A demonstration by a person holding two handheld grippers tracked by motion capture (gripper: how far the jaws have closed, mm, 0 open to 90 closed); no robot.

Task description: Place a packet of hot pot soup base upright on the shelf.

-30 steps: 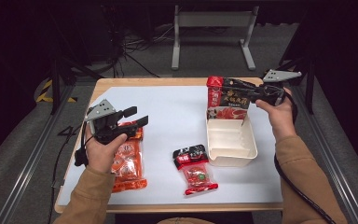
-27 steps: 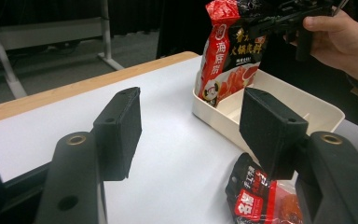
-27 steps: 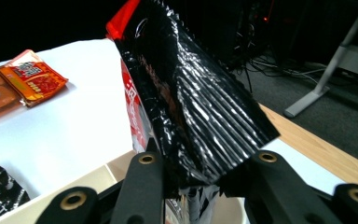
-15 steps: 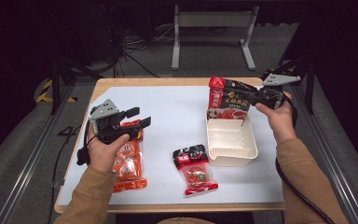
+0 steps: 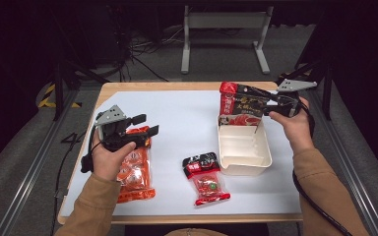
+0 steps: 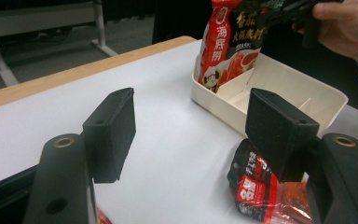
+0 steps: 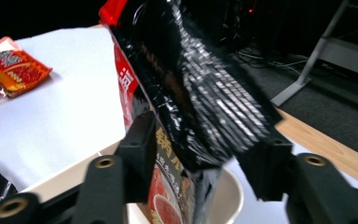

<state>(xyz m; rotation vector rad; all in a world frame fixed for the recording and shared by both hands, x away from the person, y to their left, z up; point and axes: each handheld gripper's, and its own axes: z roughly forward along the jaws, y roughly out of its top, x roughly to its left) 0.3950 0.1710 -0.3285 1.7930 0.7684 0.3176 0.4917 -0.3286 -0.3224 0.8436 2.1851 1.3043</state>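
A black and red sauce bag (image 5: 241,105) stands upright with its lower end in the far end of a white divided tray (image 5: 243,162). My right gripper (image 5: 268,101) is at the bag's top. Its jaws have just been opening, and the bag (image 7: 191,93) hangs loosely between them. My left gripper (image 5: 145,125) hovers open and empty over an orange snack packet (image 5: 135,172) at the table's left. In the left gripper view the open left gripper (image 6: 196,135) looks across at the bag (image 6: 228,42) and the tray (image 6: 303,88).
A small red and black packet (image 5: 204,174) lies on the white mat in front of the tray, and shows again as the packet (image 6: 254,186) beside my left jaw. The wooden table edge (image 5: 177,86) borders the mat. A metal stand (image 5: 224,22) is on the floor beyond.
The right gripper's jaws have parted around the top of the sauce bag, which stays standing in the tray. Both hands have kept their places.
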